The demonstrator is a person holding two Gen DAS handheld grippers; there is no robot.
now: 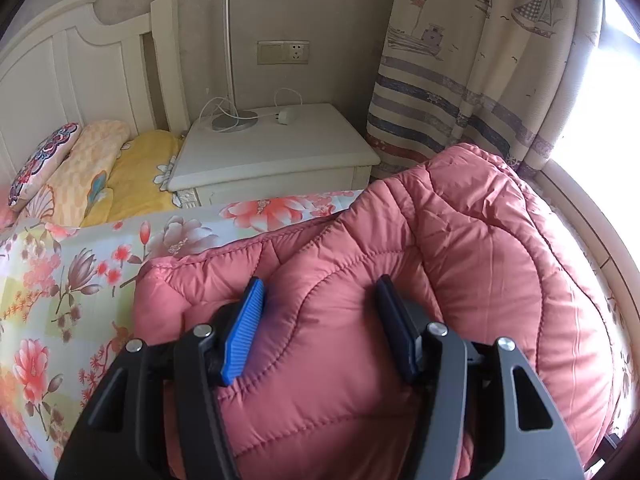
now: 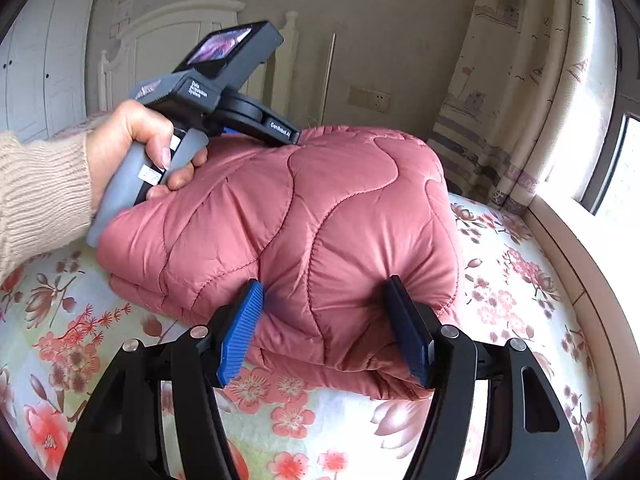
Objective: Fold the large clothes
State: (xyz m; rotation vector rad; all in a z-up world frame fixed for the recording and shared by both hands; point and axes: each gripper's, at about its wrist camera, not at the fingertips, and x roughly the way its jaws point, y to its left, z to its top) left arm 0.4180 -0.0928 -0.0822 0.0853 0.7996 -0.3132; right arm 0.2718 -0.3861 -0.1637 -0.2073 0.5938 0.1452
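your pink quilted jacket (image 2: 320, 220) lies folded in thick bundle on floral bedsheet (image 2: 520, 300), near window-side edge of bed. your left gripper (image 1: 320, 320) half spread, both pads sunk into puffy fabric, pinching fat fold. your right gripper (image 2: 324, 320) same: half spread, clamped on bundle's near end. your left hand (image 2: 132, 152) grips handle at bundle's far side. nightstand (image 1: 276, 148) beyond bed.

A white nightstand (image 1: 276, 148) stands between the white headboard (image 1: 72, 64) and a boat-print curtain (image 1: 480, 64) beside the bright window (image 1: 608, 92).
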